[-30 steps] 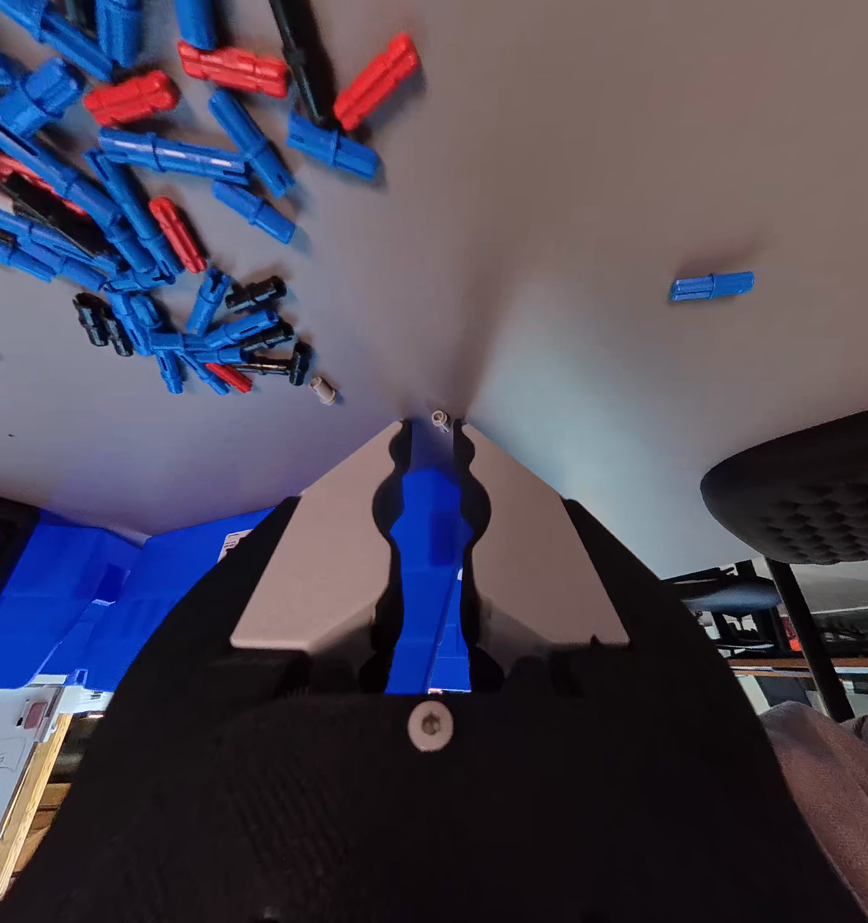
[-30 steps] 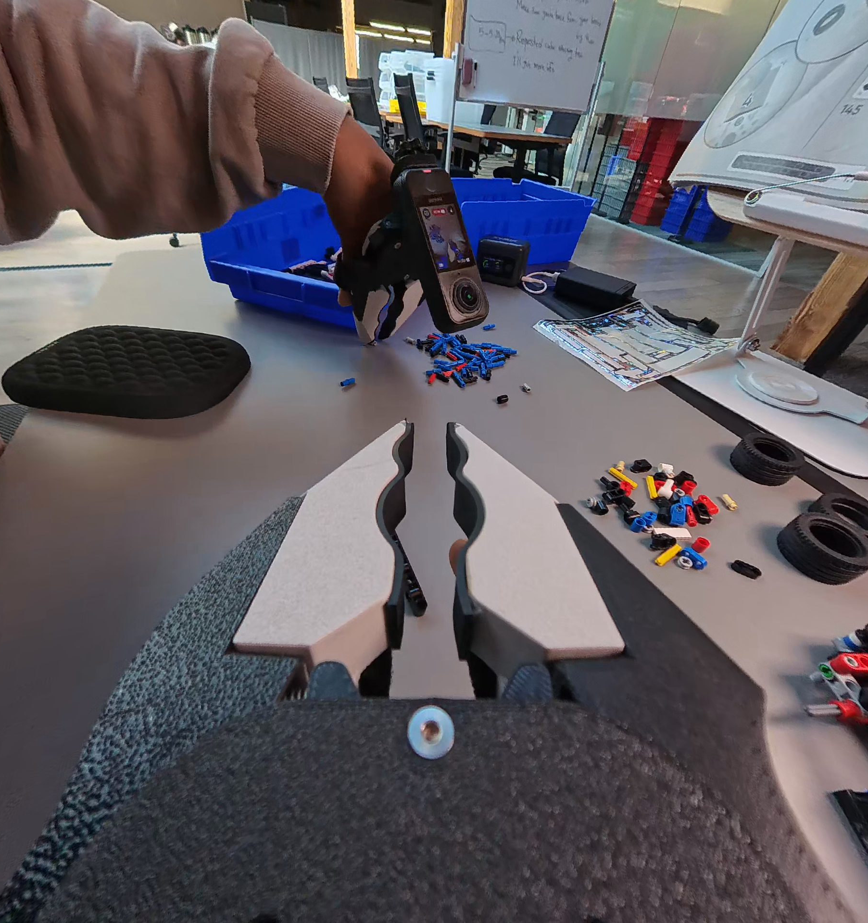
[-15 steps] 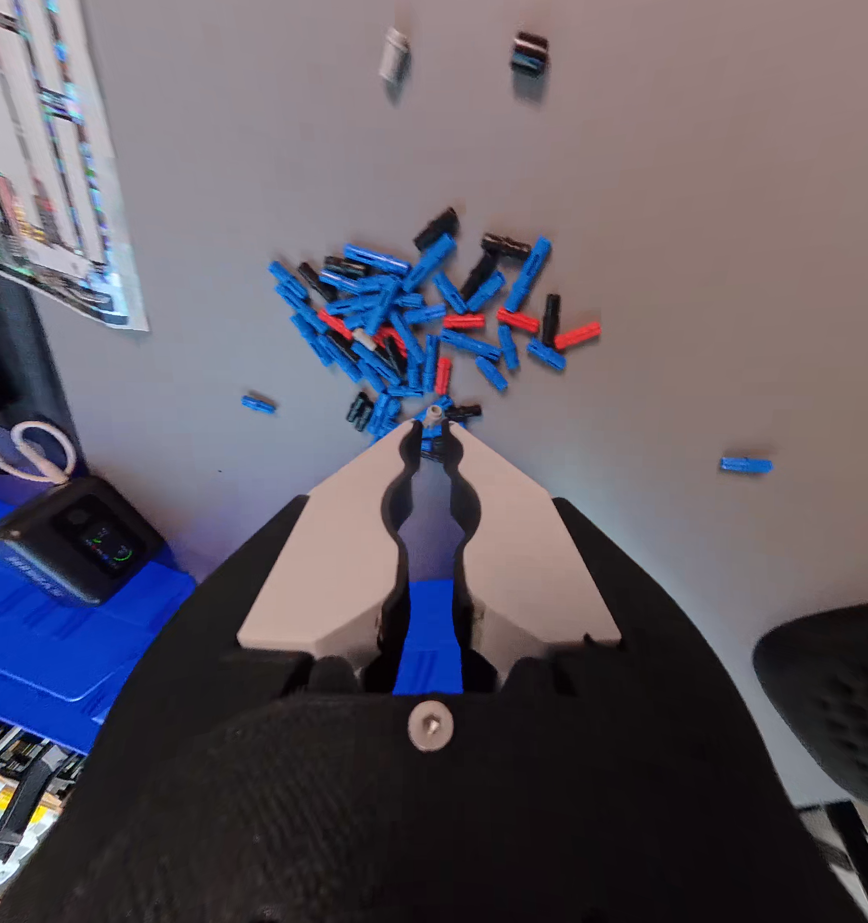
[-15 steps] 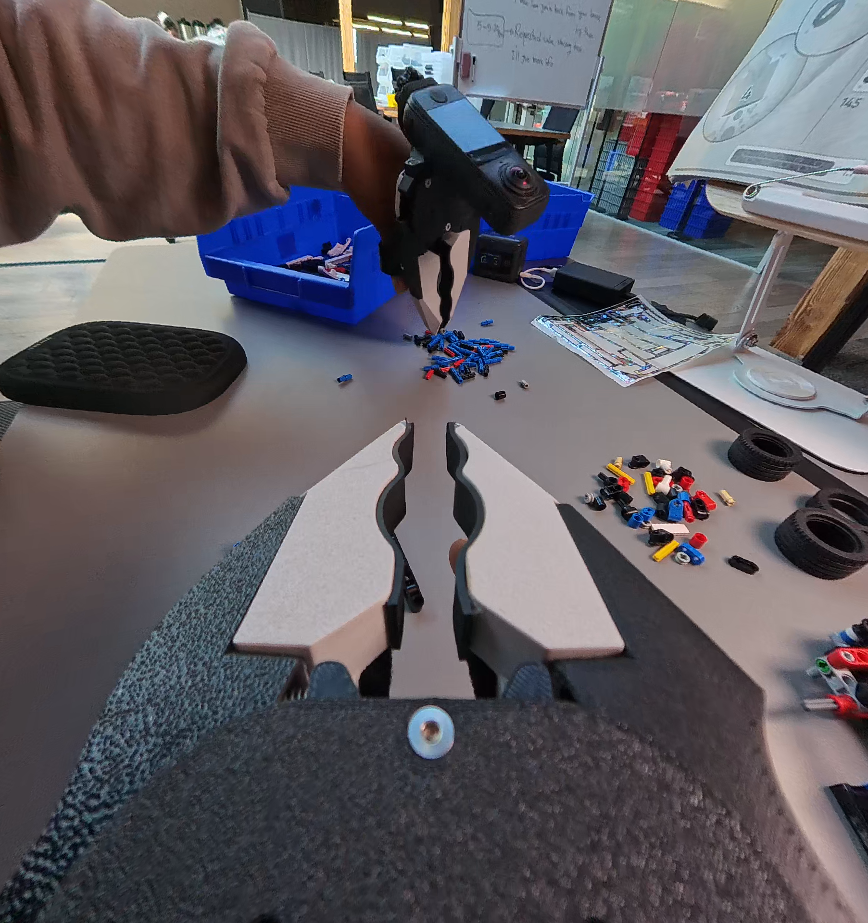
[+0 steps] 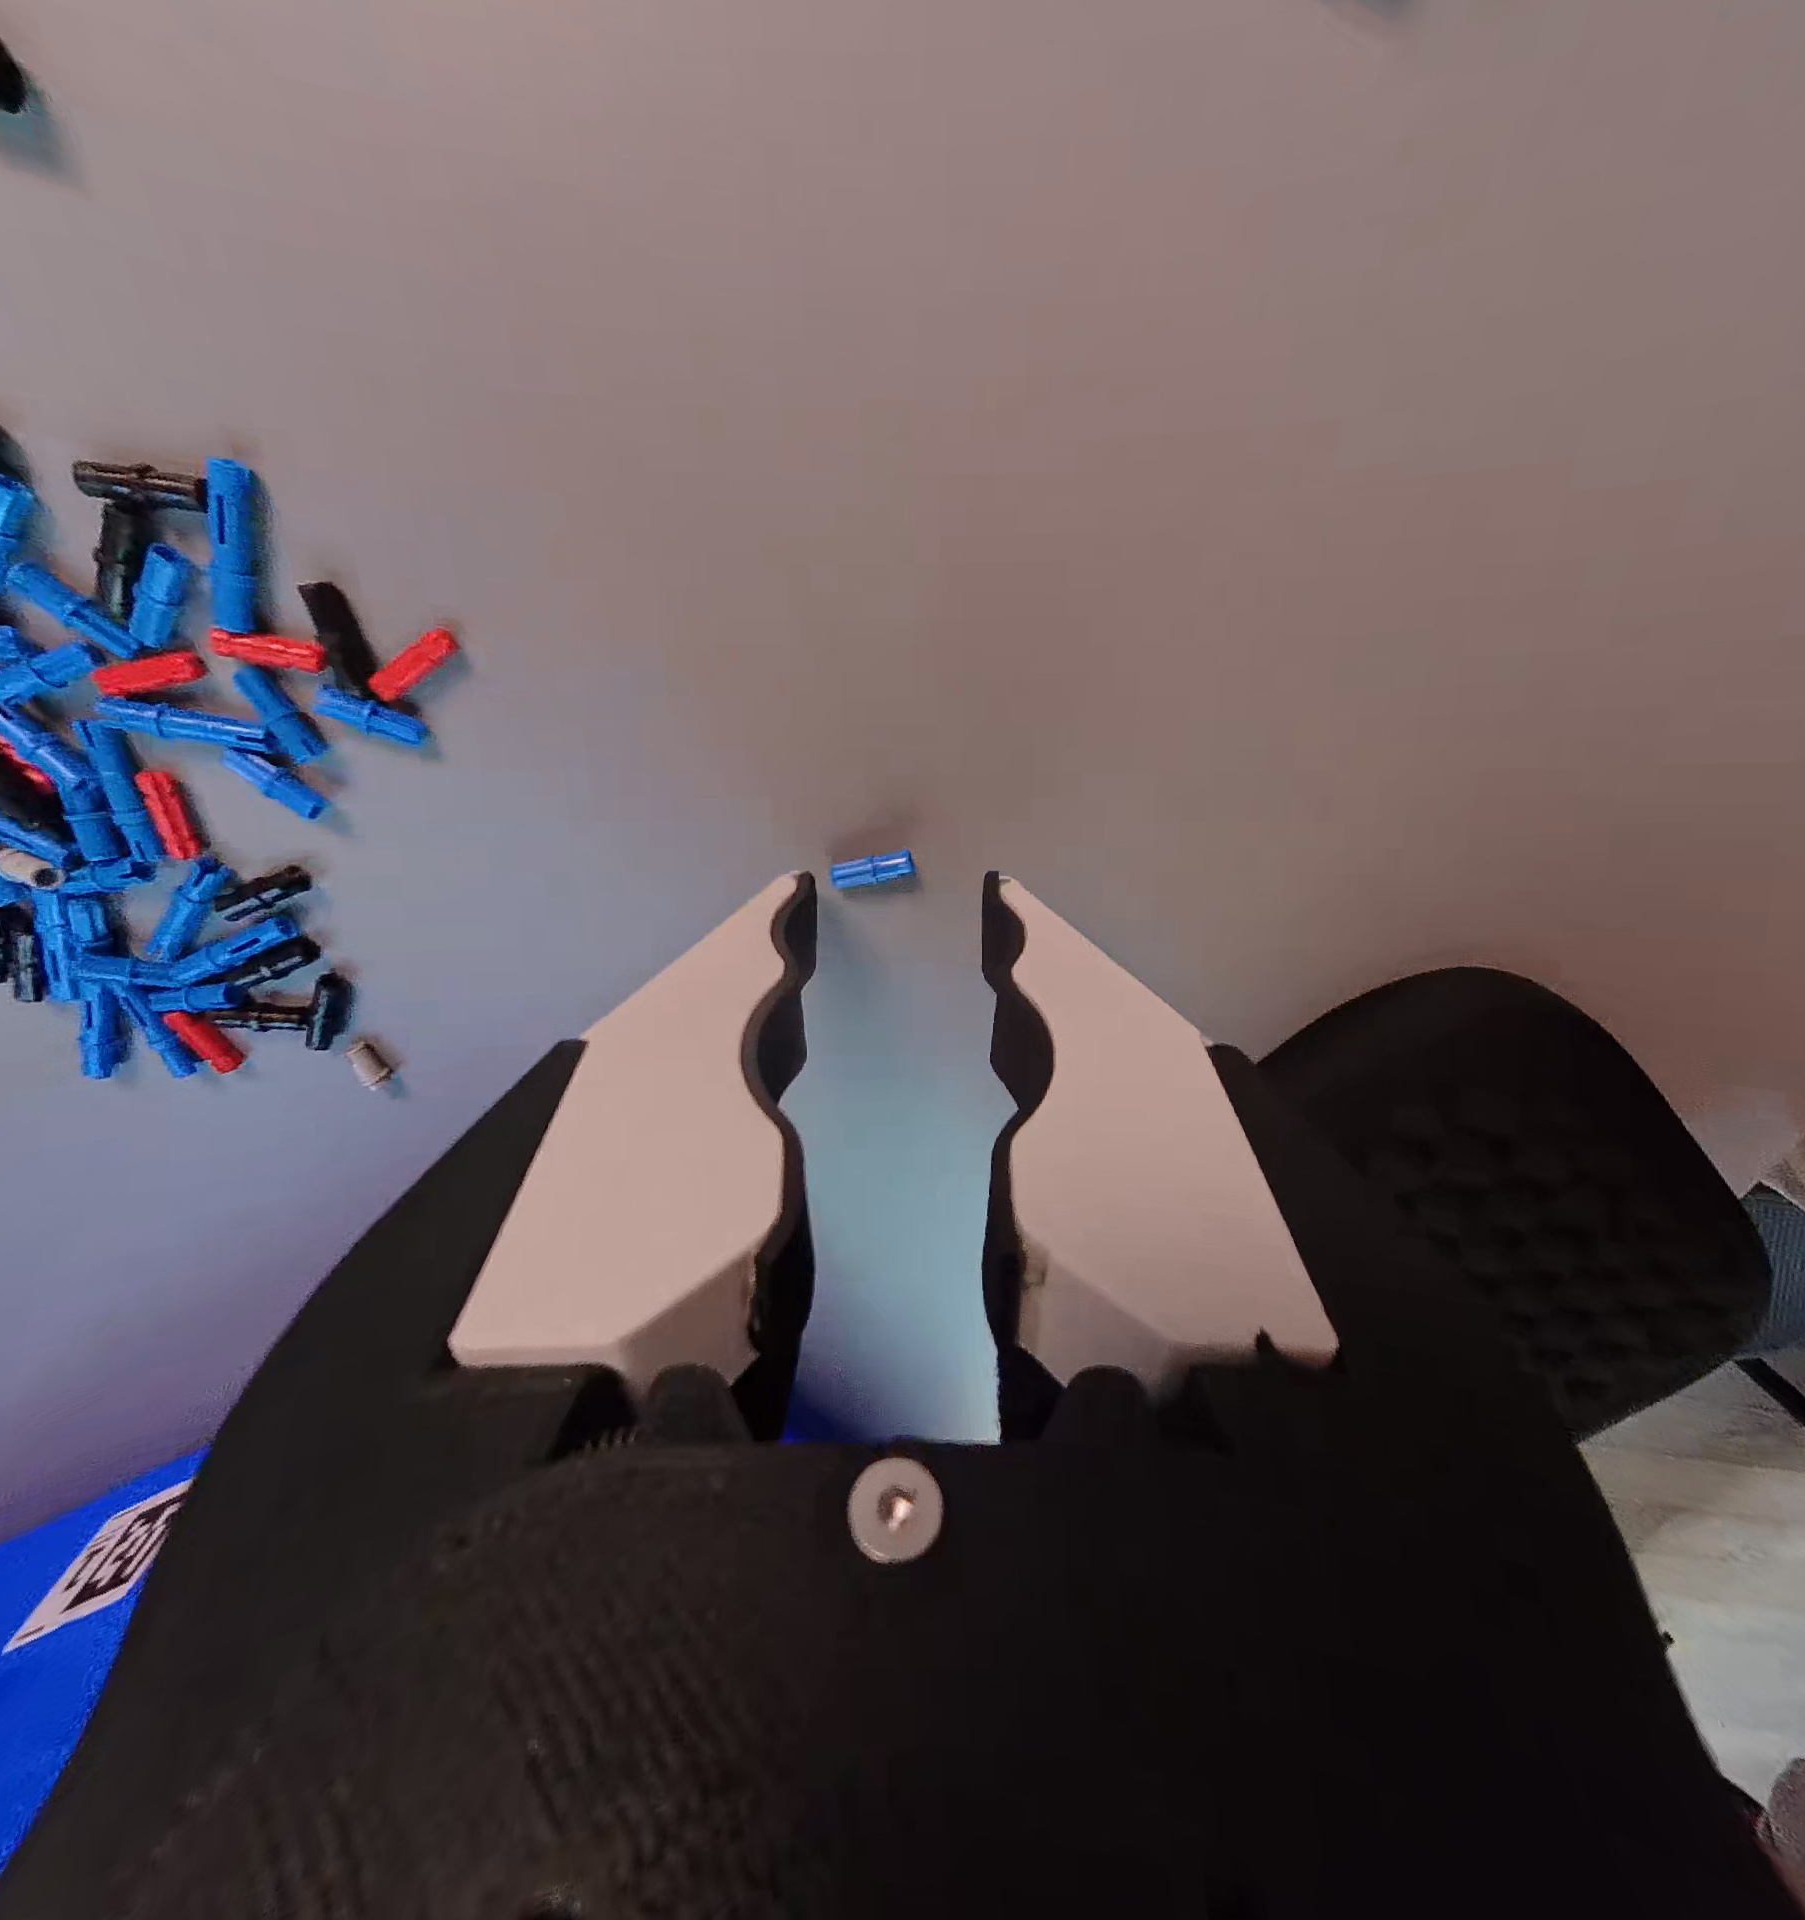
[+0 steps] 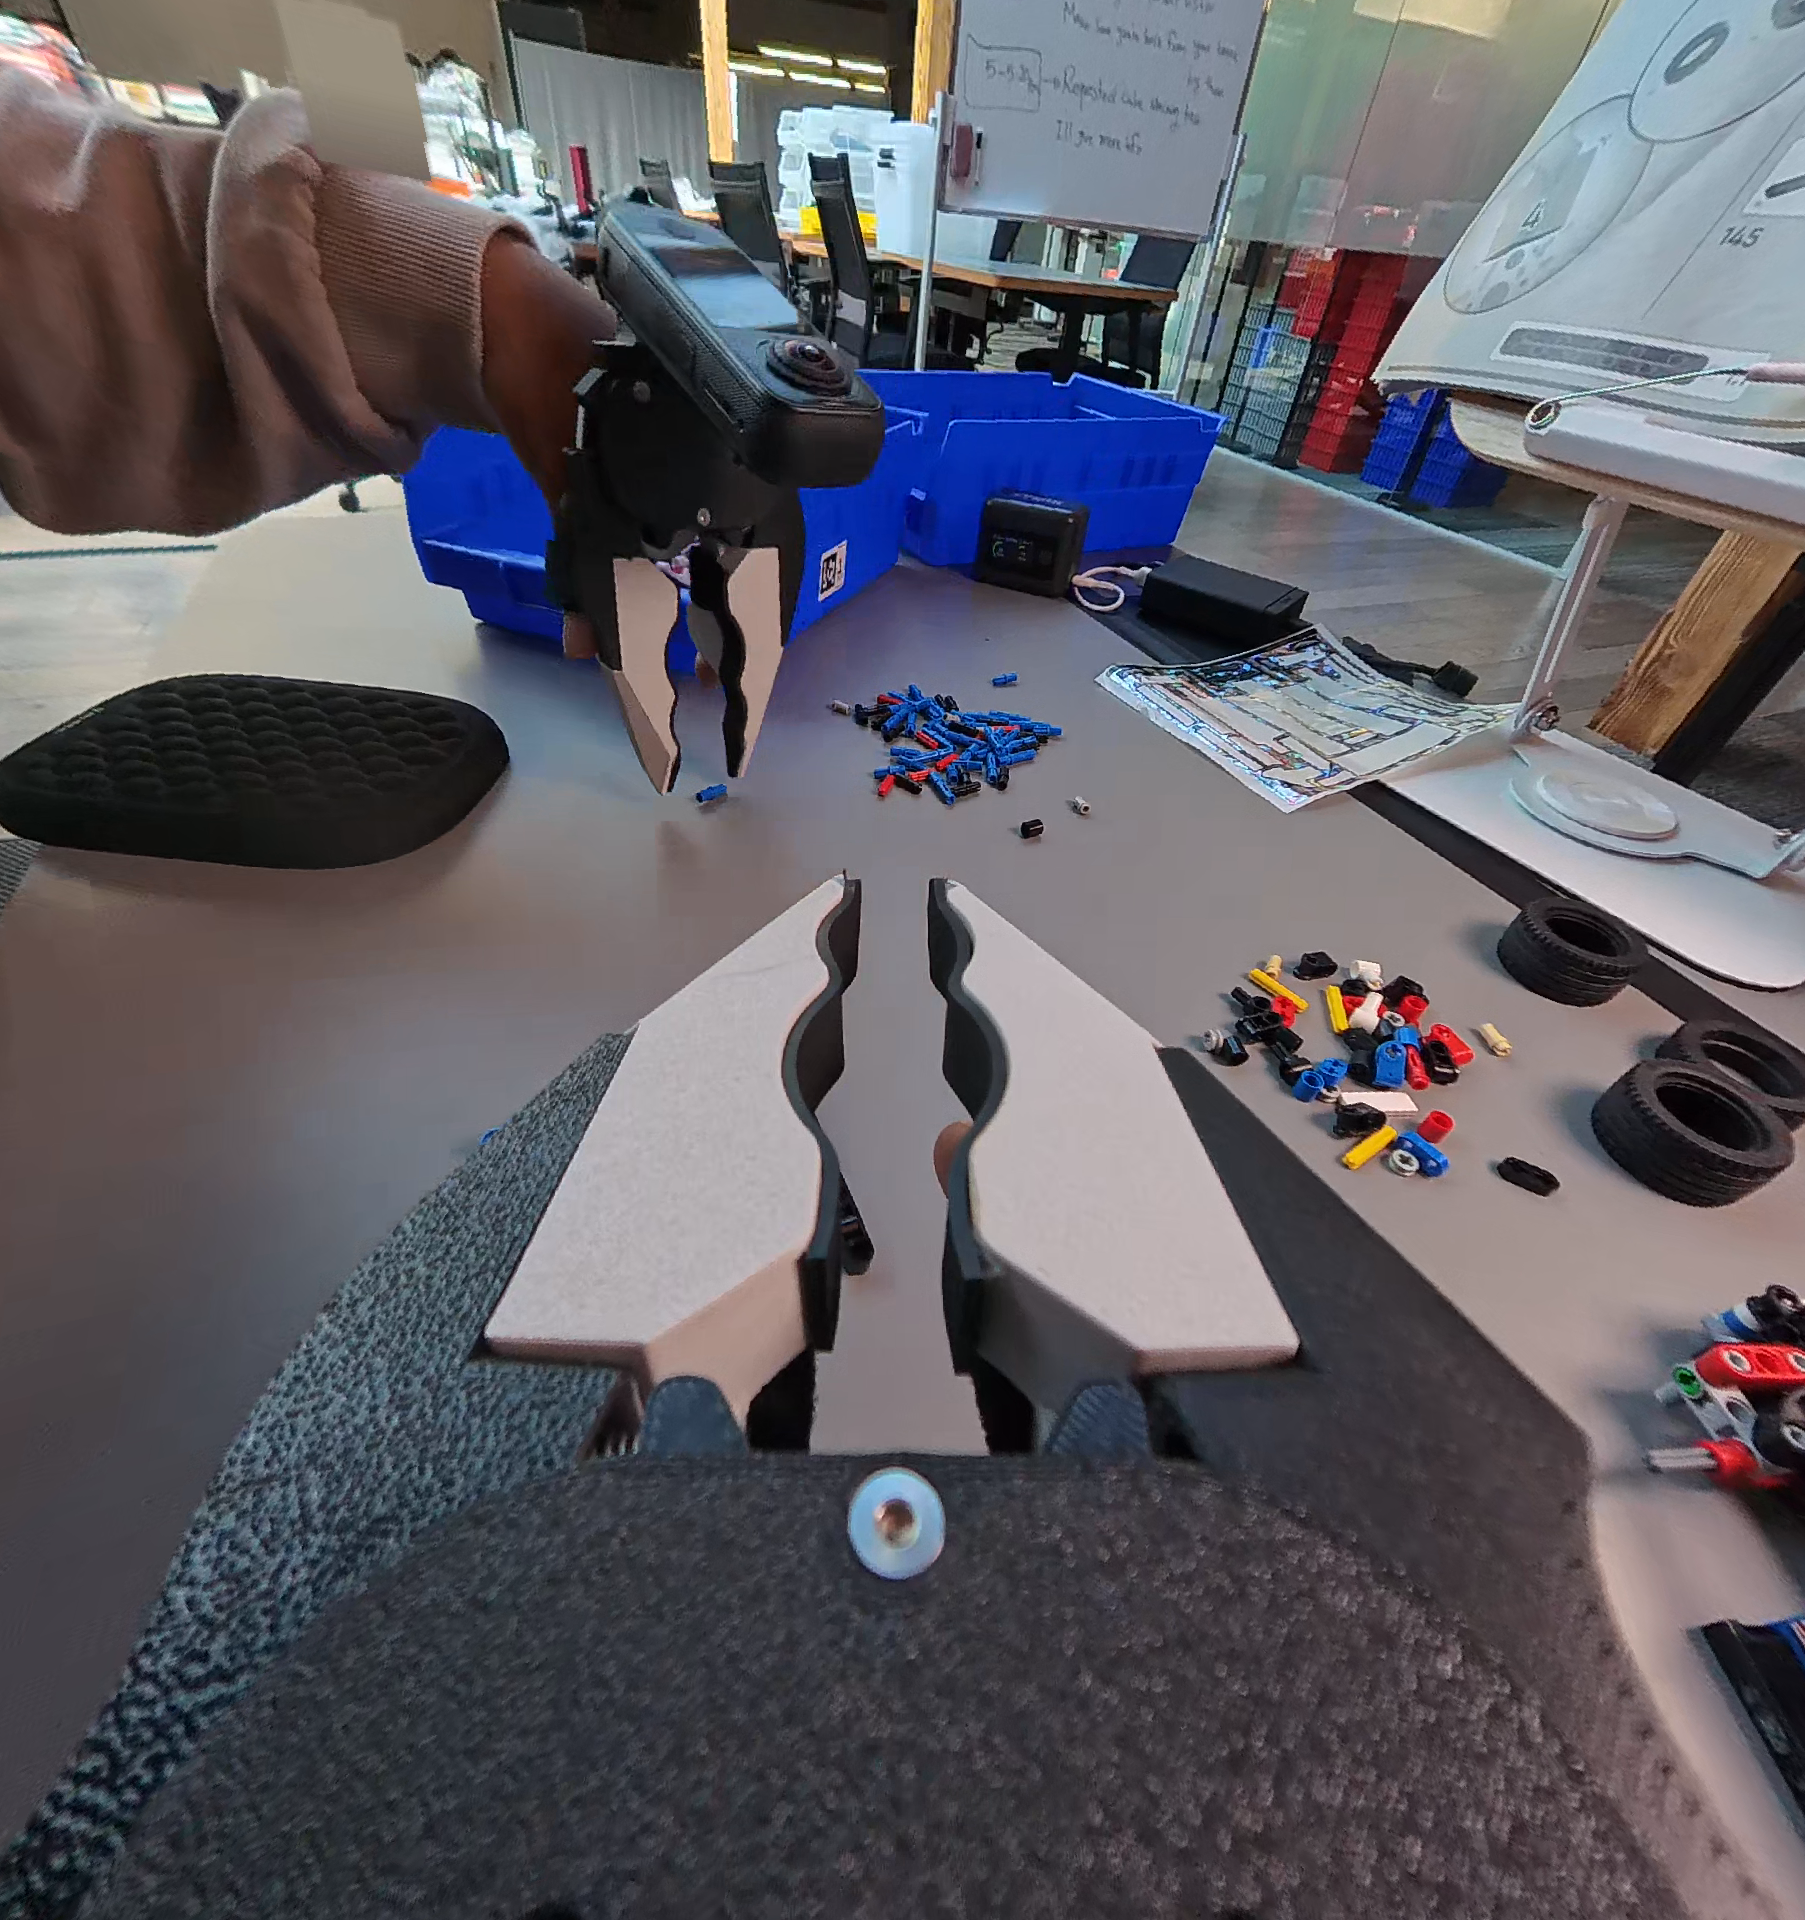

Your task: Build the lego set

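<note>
Grey tabletop (image 5: 1085, 416): left claw (image 5: 898, 883) now spread wide, hovering over lone blue pin (image 5: 873, 870), lining up pick; right claw (image 6: 894, 883) idling, slightly parted, empty.

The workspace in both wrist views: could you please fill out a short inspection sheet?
Surface: grey table, parts spread over it.
Job's things: lone blue pin apart from the pin pile; mixed small parts; tyres; partly built model.
Clutter: black pad, blue bins, instruction sheet.
Grippers: left gripper open, over the pin; right gripper open, empty.
Cables: white cable by a small black device.
Surroundings: whiteboard, chairs, desks.
</note>
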`<state>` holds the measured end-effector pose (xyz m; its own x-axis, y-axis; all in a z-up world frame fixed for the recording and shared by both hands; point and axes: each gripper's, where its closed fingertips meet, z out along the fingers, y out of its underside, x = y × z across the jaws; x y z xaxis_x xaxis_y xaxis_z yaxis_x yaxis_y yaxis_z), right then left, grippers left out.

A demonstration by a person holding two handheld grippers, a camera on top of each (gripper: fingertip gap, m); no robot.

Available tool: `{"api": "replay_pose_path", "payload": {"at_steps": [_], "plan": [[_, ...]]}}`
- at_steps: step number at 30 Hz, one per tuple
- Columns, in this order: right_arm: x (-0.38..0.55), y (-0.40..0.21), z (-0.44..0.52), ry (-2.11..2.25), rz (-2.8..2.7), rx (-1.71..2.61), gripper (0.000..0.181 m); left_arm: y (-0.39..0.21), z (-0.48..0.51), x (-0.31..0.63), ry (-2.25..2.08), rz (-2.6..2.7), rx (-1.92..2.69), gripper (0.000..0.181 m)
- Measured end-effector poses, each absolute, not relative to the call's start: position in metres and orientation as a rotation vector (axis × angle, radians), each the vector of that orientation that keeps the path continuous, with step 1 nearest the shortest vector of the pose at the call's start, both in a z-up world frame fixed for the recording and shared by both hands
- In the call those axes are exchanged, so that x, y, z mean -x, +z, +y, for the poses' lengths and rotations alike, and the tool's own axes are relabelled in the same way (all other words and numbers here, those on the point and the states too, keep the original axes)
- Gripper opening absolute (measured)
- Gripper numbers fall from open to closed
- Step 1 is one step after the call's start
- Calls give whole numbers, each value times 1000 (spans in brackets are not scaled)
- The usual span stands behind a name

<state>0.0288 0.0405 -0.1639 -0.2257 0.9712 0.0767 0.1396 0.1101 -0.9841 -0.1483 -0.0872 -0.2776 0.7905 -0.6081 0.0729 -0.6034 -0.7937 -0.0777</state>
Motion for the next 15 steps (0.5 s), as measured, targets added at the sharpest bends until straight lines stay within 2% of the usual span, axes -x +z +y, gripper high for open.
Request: {"api": "replay_pose_path", "payload": {"at_steps": [6, 11, 15], "plan": [[-28, -167, 41, 1210, -1537, 1142, 11, -283, -81, 152, -110, 912, 2897, 15], [-29, -167, 42, 1211, -1532, 1144, 11, -280, -71, 162, -49, 936, 2891, 14], [-28, -169, 41, 1209, -1540, 1148, 11, -254, -30, 192, 173, 884, 2815, 14]]}}
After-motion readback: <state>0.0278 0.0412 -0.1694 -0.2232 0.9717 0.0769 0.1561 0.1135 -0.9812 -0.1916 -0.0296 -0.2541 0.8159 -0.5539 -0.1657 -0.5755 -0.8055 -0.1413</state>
